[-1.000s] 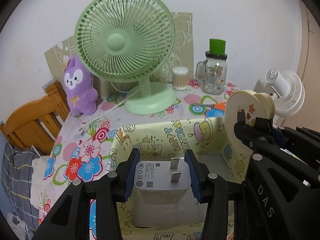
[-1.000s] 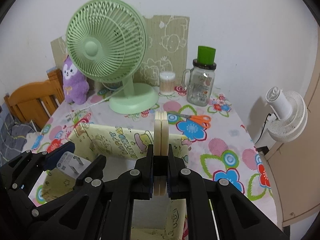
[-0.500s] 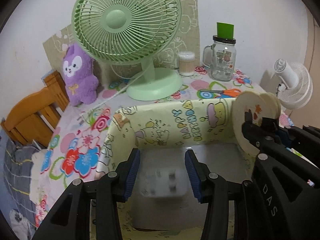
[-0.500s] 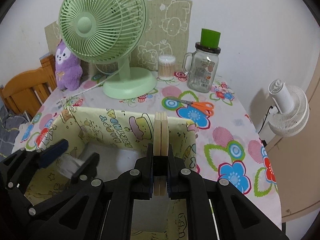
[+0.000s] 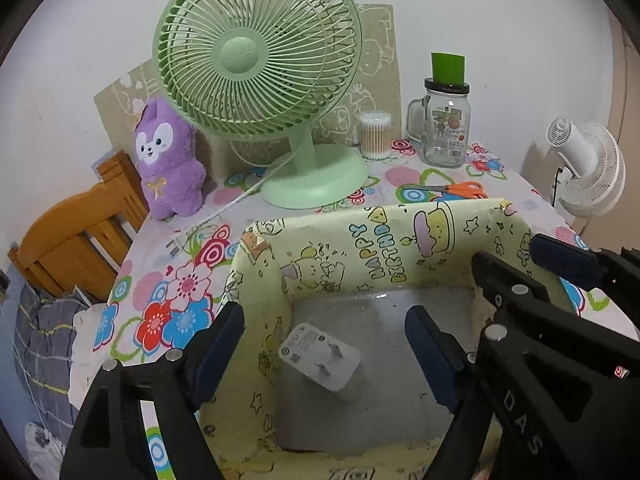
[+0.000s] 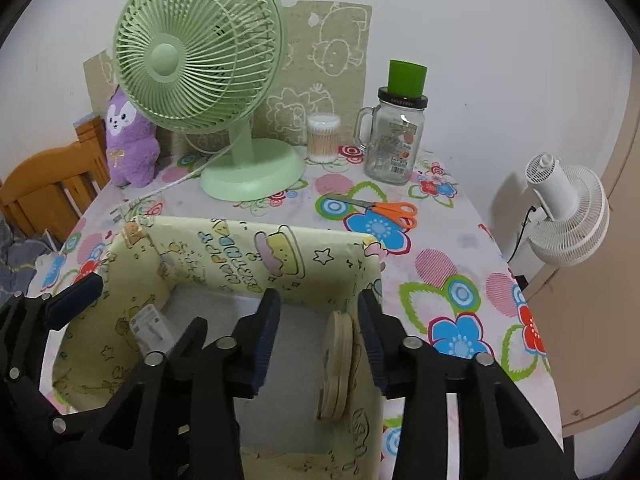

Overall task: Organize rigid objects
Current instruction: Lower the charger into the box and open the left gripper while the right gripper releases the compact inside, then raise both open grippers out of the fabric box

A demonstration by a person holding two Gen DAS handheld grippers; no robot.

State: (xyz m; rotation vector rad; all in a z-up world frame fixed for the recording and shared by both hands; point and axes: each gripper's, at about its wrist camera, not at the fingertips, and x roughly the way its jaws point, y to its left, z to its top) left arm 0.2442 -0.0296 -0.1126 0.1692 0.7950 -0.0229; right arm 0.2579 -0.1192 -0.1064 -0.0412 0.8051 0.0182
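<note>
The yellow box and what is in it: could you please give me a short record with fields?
box: yellow box, open top, on the flowered table
charger: white plug on the box floor, left side, prongs up
discs: round wooden discs on edge by the right wall
left claw: jaws opening, nothing held
right claw: jaws opening, discs between them, untouched

Left hand-held gripper [image 5: 324, 344] jaws opening; charger [image 5: 320, 356], clamped a second ago, now free, lying tilted on box [image 5: 400, 240] floor between pads. Right hand-held gripper [image 6: 318, 336] jaws opening too; round wooden discs [image 6: 338, 364], gripped before, now loose, standing on edge against box right wall.
</note>
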